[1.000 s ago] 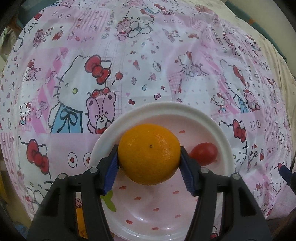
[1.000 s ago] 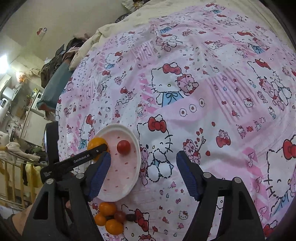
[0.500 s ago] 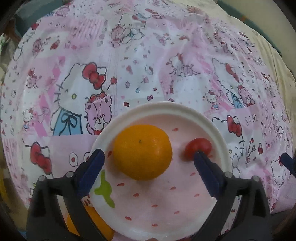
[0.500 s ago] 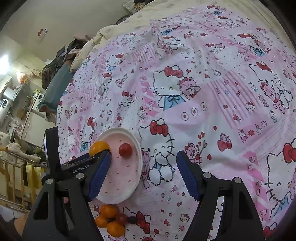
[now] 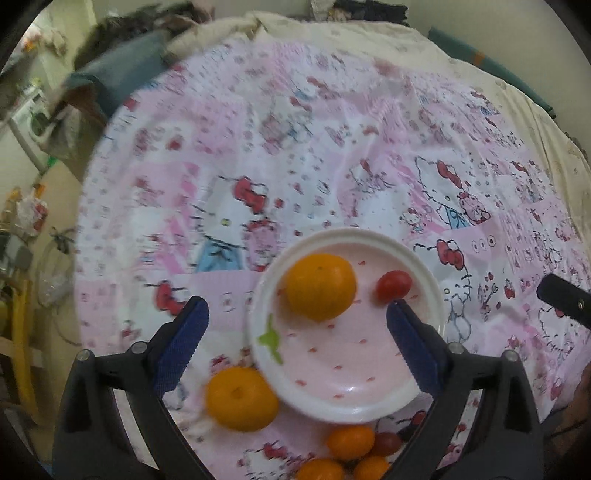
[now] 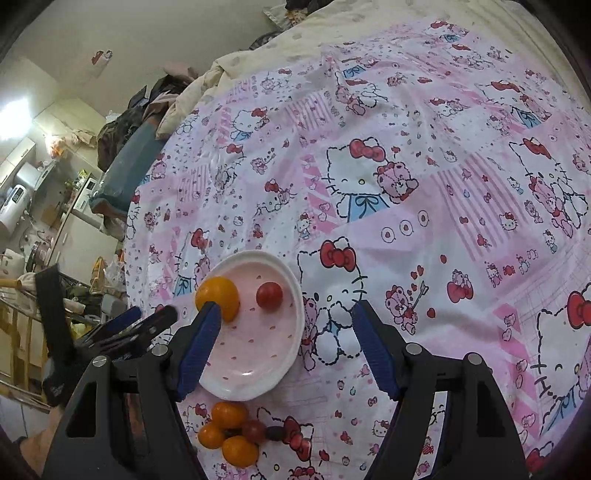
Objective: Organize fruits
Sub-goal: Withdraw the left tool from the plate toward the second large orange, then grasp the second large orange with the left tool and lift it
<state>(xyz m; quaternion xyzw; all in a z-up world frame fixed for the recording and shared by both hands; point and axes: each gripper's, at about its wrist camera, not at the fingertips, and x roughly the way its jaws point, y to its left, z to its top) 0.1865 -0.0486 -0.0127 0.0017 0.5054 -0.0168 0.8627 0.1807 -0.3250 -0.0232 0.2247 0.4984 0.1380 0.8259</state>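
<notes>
A white and pink plate (image 5: pixel 369 402) (image 6: pixel 255 384) lies on the Hello Kitty cloth. On it sit an orange (image 5: pixel 320 286) (image 6: pixel 218 297) and a red cherry tomato (image 5: pixel 393 285) (image 6: pixel 269 295). My left gripper (image 5: pixel 295 328) is open and empty, pulled back above the plate's near edge; it also shows in the right wrist view (image 6: pixel 133 325). Another orange (image 5: pixel 241 398) lies on the cloth by the plate. My right gripper (image 6: pixel 286 332) is open and empty, right of the plate.
A cluster of small oranges (image 6: pixel 229 415) (image 5: pixel 351 441), a red tomato (image 6: pixel 254 430) and a dark fruit (image 6: pixel 275 432) lies in front of the plate. The cloth's left edge drops off toward room clutter (image 6: pixel 44 221). A cream blanket (image 5: pixel 332 33) lies at the back.
My left gripper opened and let go of the orange onto the plate, then drew back and up. The right gripper barely moved.
</notes>
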